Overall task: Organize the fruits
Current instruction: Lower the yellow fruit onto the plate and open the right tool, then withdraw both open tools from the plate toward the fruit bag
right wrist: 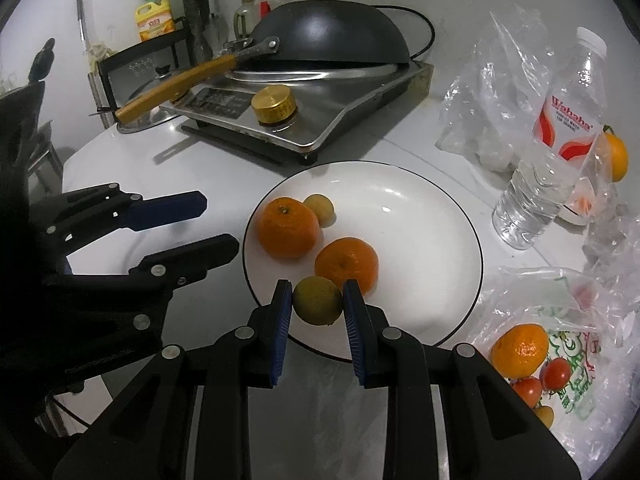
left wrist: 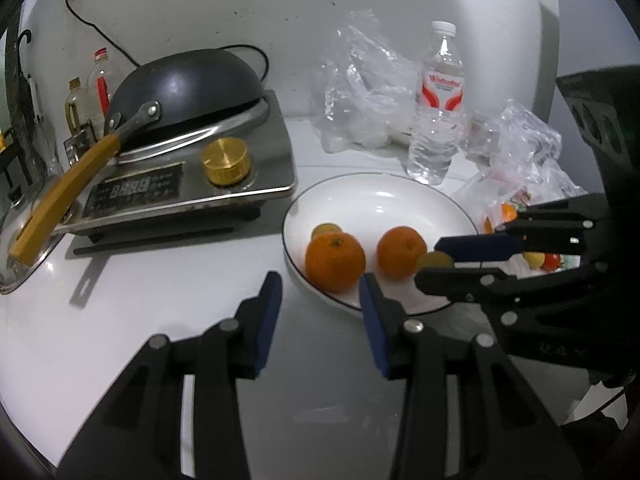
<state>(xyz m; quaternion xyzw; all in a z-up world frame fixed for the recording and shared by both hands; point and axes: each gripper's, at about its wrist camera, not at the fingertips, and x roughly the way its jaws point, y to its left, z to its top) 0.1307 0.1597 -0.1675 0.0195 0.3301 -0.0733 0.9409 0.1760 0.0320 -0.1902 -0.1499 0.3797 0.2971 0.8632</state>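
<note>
— Tongs, how do they sit?
— Right gripper (right wrist: 317,304) tilts down over the plate (right wrist: 432,216) rim, clamped on a small yellow-green fruit (right wrist: 318,300). Left gripper (left wrist: 320,308) hangs apart, empty, short of the plate.
— Other fruit?
— Two oranges (right wrist: 289,227) beyond the right tips; a small one (right wrist: 319,209) half hidden. Bag (right wrist: 560,320) blurs the rest.
</note>
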